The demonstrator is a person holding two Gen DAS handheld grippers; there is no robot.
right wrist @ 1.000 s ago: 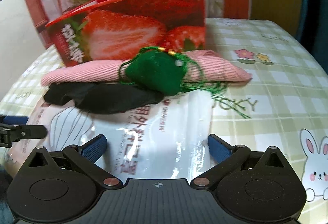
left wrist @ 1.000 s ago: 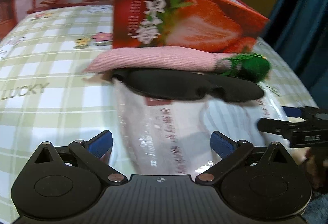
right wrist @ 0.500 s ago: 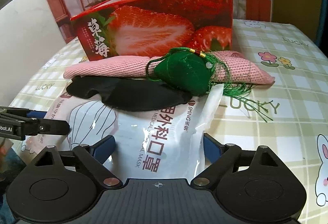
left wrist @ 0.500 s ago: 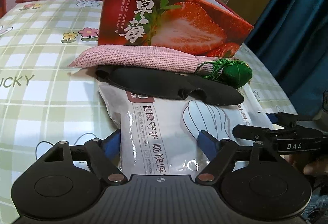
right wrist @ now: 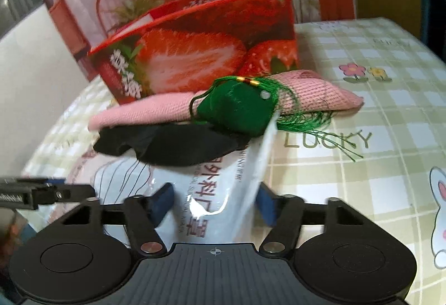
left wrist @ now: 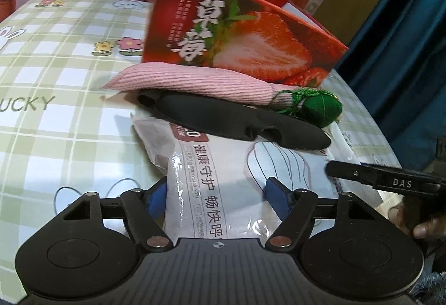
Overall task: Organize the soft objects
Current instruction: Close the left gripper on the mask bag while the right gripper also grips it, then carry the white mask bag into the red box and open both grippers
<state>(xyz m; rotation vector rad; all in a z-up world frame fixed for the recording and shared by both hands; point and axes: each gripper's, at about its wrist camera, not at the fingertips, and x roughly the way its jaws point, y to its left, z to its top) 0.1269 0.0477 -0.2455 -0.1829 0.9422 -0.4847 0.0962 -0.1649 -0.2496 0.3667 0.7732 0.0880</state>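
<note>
So: checked tablecloth (left wrist: 55, 137) with "LUCKY" print, bunnies and flowers; on it a red strawberry box (left wrist: 237, 34) standing open at the back. In front of the box, largest to smallest: face-mask pack (left wrist: 223, 179), pink knit cloth (left wrist: 195, 84), black eye mask (left wrist: 237, 118), green tasselled pouch (right wrist: 237, 109). The pack lies flat nearest the grippers; the eye mask and the pouch rest on its far end, the pink cloth behind them against the box.

Left gripper (left wrist: 217, 199): jaws closing, pack's near edge between the blue pads, not clearly clamped yet. Right gripper (right wrist: 214, 204): jaws closing on the pack's other near corner, film already bunching up between the pads, so it looks gripped.

Risks, my read:
- Glossy film: pads could slip off or hold only a fold if the pinch is shallow.
- Two-handed lift of the pack tips whatever sits on its far end; pouch likely rolls off, its tassel threads could snag.
- Uneven pull between the hands could twist or tear the bag.

Legible text: "DAS" on the right gripper's finger (left wrist: 384, 179); box reads 草莓; pack reads 健康守护 畅快呼…, "MASK" partly; cloth reads "LUCKY".
</note>
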